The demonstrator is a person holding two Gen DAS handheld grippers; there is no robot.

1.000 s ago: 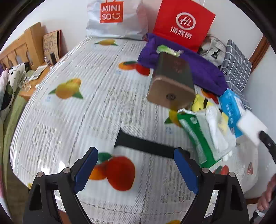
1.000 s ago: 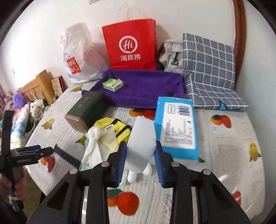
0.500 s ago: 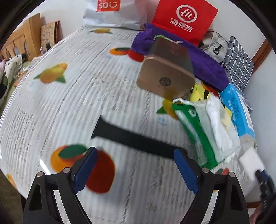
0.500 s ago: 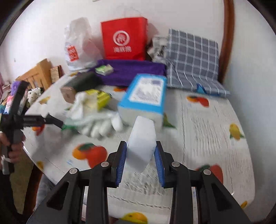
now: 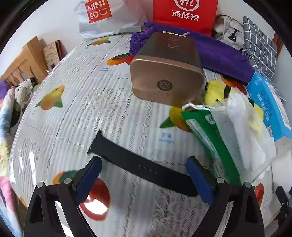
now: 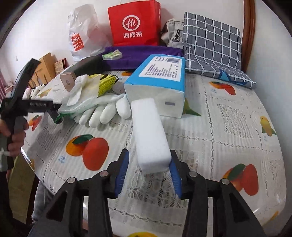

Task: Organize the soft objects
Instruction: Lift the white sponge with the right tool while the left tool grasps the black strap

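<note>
A white sponge block [image 6: 149, 133] lies on the fruit-print tablecloth [image 6: 228, 127], its near end between my right gripper's [image 6: 148, 175] blue pads. The jaws stand wider than the sponge, with a gap on the left side. My left gripper [image 5: 144, 179] is open, low over a black watch strap [image 5: 140, 163] that lies across between its fingertips. White gloves [image 6: 102, 111] in a green-edged clear bag [image 5: 228, 134], a yellow soft item [image 5: 217, 89] and a blue tissue pack [image 6: 160, 80] lie close together. A purple towel [image 5: 215, 49] lies behind.
A bronze box [image 5: 167, 69] lies in the table's middle. A red paper bag [image 6: 135, 23], a Miniso plastic bag [image 5: 102, 16], a grey pouch [image 6: 173, 34] and a checked cushion [image 6: 211, 43] stand along the back wall. The table edge is near on the left.
My right gripper has lowered the sponge onto the cloth and its jaws have opened off it. My left gripper has moved in low over the black strap.
</note>
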